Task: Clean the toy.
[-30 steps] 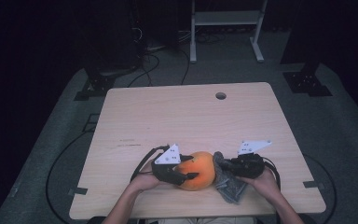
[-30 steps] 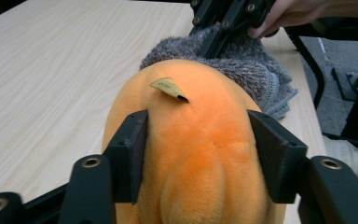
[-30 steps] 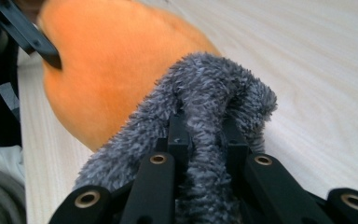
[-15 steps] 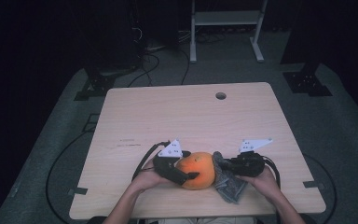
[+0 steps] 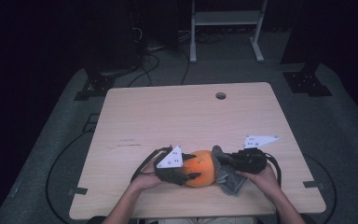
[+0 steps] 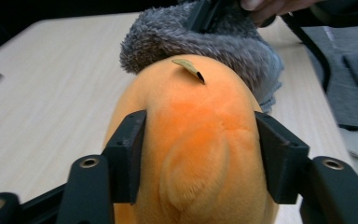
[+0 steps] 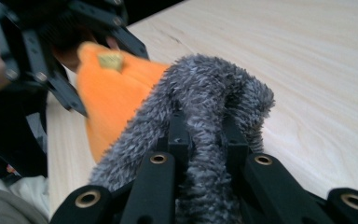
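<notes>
An orange plush fruit (image 5: 205,169) with a small tan stem (image 6: 189,69) lies near the table's front edge. My left gripper (image 5: 189,172) comes at it from the left. Its jaws have just been closing with the plush between them, and both pads (image 6: 130,158) now press into its sides (image 6: 196,140). A grey fuzzy cloth (image 5: 231,181) drapes against the plush's right side. My right gripper (image 5: 223,161) is shut on a fold of that cloth (image 7: 205,102), which bulges up between its jaws (image 7: 204,135). The plush (image 7: 116,88) and the left gripper (image 7: 65,46) appear beyond it.
The light wooden table (image 5: 177,116) has a round cable hole (image 5: 221,95) near its far edge. Both hands rest close to the front edge. Cables and a white frame stand (image 5: 226,28) are on the dark floor behind the table.
Both hands, the plush and the cloth stay where they were in the high view; no shift shows at this size.
</notes>
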### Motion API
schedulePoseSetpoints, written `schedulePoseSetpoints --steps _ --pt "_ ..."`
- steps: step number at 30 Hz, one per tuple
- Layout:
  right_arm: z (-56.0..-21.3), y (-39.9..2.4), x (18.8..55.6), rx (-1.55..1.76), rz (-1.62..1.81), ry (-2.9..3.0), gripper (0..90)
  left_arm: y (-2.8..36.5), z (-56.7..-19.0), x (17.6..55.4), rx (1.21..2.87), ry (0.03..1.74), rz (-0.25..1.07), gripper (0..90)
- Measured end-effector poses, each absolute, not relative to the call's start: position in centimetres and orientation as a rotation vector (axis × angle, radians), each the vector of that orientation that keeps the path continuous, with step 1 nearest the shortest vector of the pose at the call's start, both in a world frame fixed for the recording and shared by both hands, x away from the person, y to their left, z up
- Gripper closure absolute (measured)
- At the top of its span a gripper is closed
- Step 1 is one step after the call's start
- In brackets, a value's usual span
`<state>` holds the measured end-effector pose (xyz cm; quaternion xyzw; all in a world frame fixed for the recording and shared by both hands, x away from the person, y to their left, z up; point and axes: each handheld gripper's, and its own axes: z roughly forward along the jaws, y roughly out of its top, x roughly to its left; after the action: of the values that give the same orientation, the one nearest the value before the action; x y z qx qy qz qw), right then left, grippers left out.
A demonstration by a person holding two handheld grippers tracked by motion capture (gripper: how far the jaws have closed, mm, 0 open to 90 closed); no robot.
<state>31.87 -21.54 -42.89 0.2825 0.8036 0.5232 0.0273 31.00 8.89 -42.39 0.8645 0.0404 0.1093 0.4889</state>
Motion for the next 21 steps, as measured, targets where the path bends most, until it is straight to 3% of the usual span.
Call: schedulePoseSetpoints --steps 6,12,21 --pt "-44.5 -22.1 32.2 0.952 1.484 2.551 78.5 9.2 -42.7 31.1 2.093 0.156 0.241 29.8" --pt "-43.0 -22.1 32.4 0.9 1.646 2.457 78.4 9.2 -42.9 30.8 2.098 0.087 0.223 36.8" --pt "-44.9 -22.0 33.0 0.982 1.443 2.546 78.5 9.8 -43.0 31.1 2.093 0.111 0.2 33.2"
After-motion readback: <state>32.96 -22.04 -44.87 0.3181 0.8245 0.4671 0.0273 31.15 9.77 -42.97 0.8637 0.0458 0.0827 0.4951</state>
